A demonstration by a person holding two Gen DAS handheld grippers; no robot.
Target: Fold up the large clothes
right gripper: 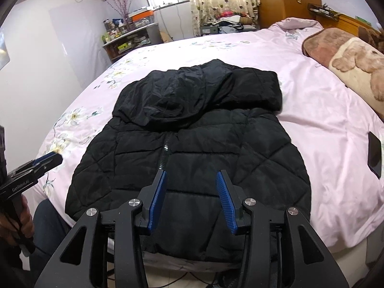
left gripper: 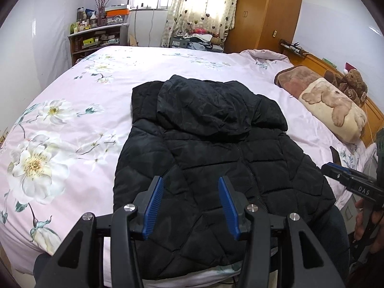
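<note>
Room: bedroom, pale walls, window with heart-print curtain [left gripper: 204, 7] at the far side, wooden wardrobe [left gripper: 266, 12] beside it, cluttered shelf unit [left gripper: 96, 38] in the far left corner.
Bed: bed [left gripper: 72, 124] with pink floral cover fills most of both views; wooden headboard along the right side.
Jacket: black quilted jacket [left gripper: 216, 163] lies flat on the near part of the bed, front up, zip closed, hood [left gripper: 204, 105] laid over the collar area, sleeves tucked in (not visible at the sides); hem hangs slightly over the near bed edge.
Pillow: bear-print pillow [left gripper: 336, 105] at the right of the bed, well apart from the jacket; teddy bear [left gripper: 352, 86] just behind it by the headboard.
Phone: dark flat phone-like item [right gripper: 375, 151] on the cover right of the jacket, apart from it.
Left hand-held gripper: left hand-held gripper [left gripper: 190, 206] above the jacket's lower part, jaws spread, nothing between the blue pads [left gripper: 153, 206]; no contact with fabric that I can make out.
Right hand-held gripper: right hand-held gripper [right gripper: 190, 201] above the jacket's lower right, jaws spread, empty (pads clear of cloth).
Person: hand [right gripper: 21, 218] on the left gripper's handle at the left edge of the right wrist view; dark trouser leg below it.
</note>
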